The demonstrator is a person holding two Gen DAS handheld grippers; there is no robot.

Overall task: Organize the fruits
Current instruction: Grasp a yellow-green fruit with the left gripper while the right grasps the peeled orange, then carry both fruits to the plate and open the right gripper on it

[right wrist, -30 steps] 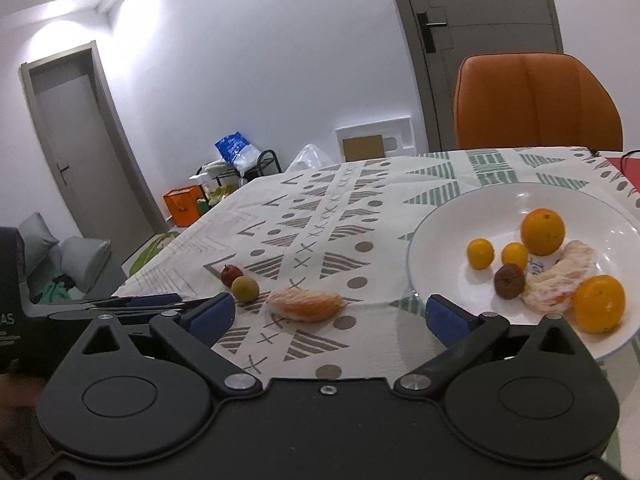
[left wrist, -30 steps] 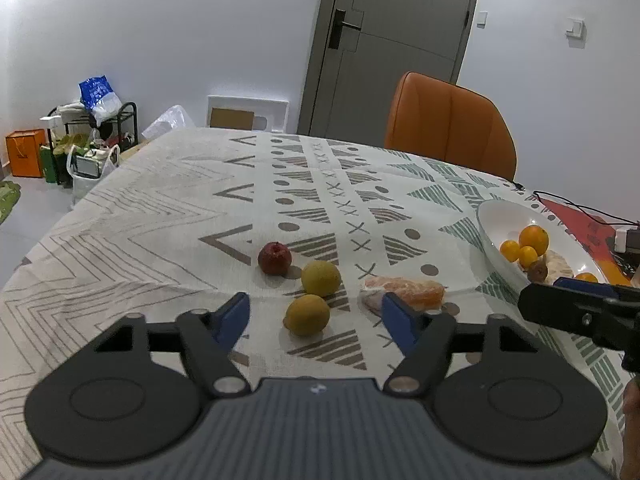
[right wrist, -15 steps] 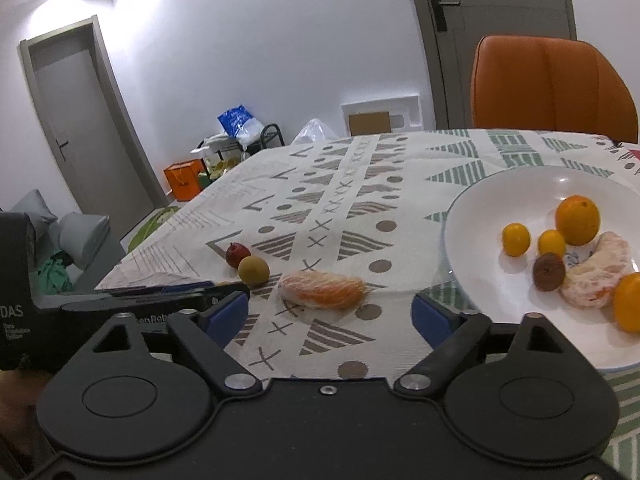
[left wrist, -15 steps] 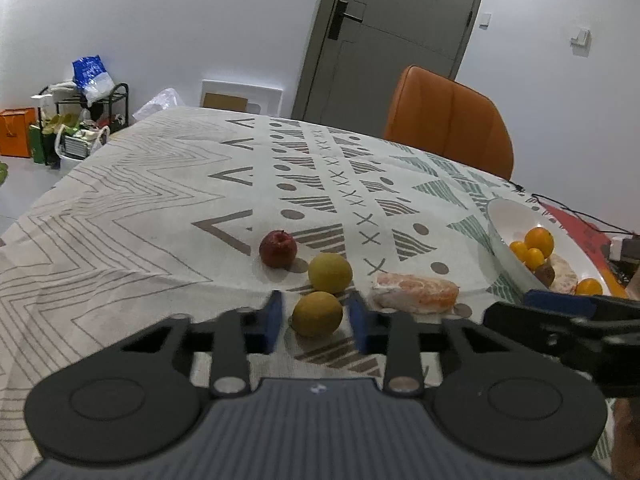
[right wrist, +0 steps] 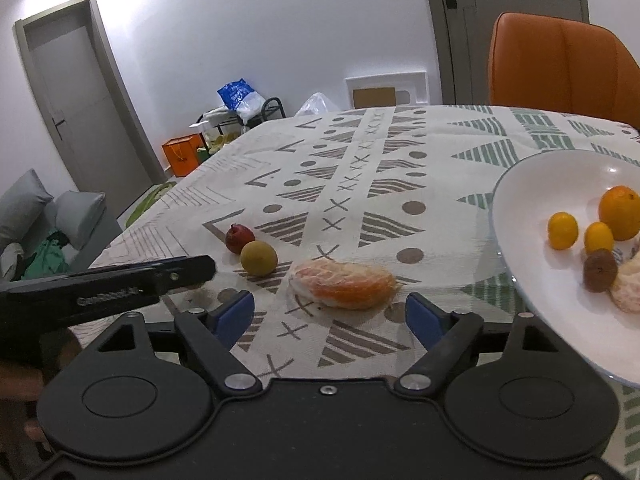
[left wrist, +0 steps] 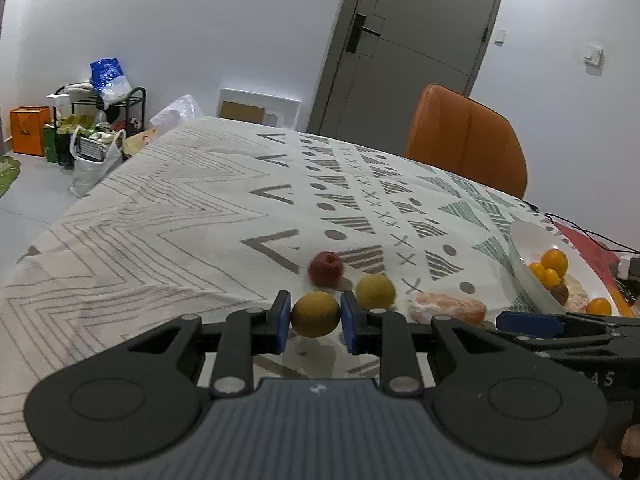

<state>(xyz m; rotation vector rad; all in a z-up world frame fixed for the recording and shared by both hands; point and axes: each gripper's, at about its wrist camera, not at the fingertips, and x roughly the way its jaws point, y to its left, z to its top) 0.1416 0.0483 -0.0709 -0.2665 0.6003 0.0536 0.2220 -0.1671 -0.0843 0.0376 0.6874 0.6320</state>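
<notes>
My left gripper is shut on a yellow-orange round fruit, held just above the patterned tablecloth. Behind it lie a second yellow fruit, a dark red fruit and a peeled orange half. My right gripper is open and empty, its blue pads either side of the peeled orange half, just short of it. A white plate at the right holds several small oranges, a brown fruit and peeled segments. The left gripper shows as a black bar in the right wrist view.
An orange chair stands at the table's far side before a grey door. The plate sits at the table's right edge near a red mat and cables. A rack with bags stands on the floor to the left.
My left gripper closed from wide open onto the nearest yellow fruit and lifted it slightly. My right gripper moved forward and left toward the peeled orange half, staying open.
</notes>
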